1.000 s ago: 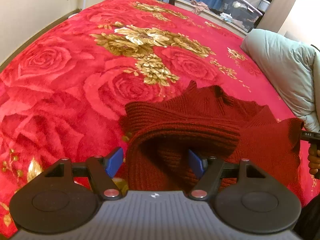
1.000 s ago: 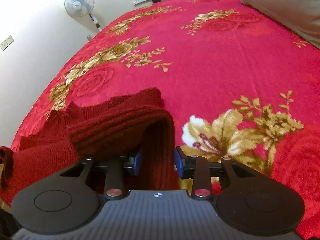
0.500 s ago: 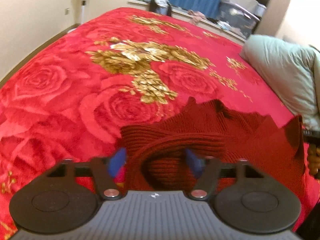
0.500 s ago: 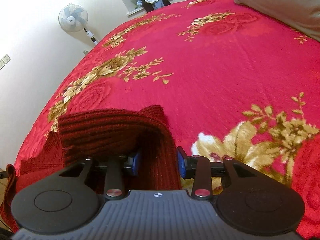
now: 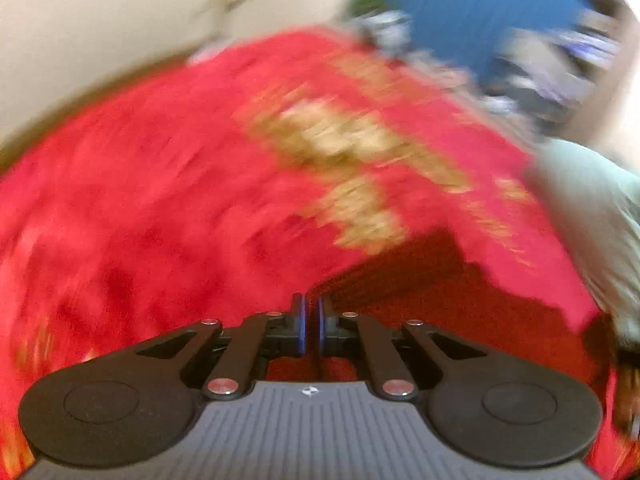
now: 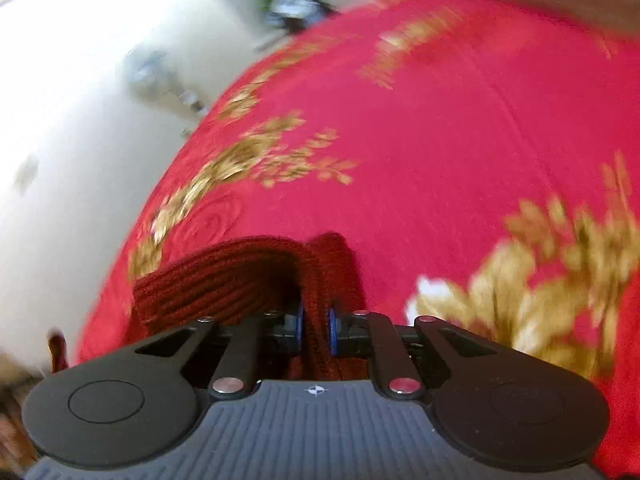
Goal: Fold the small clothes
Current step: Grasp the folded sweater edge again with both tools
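Sweater (image 6: 248, 280) pinched in right gripper (image 6: 316, 320) (jaws closed)

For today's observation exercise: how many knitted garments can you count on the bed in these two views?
1: a dark red knitted garment on the red floral bedspread, pinched by the right gripper; more may be hidden.

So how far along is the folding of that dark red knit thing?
Early. Done: both edges look gripped. The right tool is shut on the dark red ribbed knit garment; the left tool is nearly closed at its edge. In hand: blur suggests movement. Left: every fold; it lies bunched on the red floral blanket.
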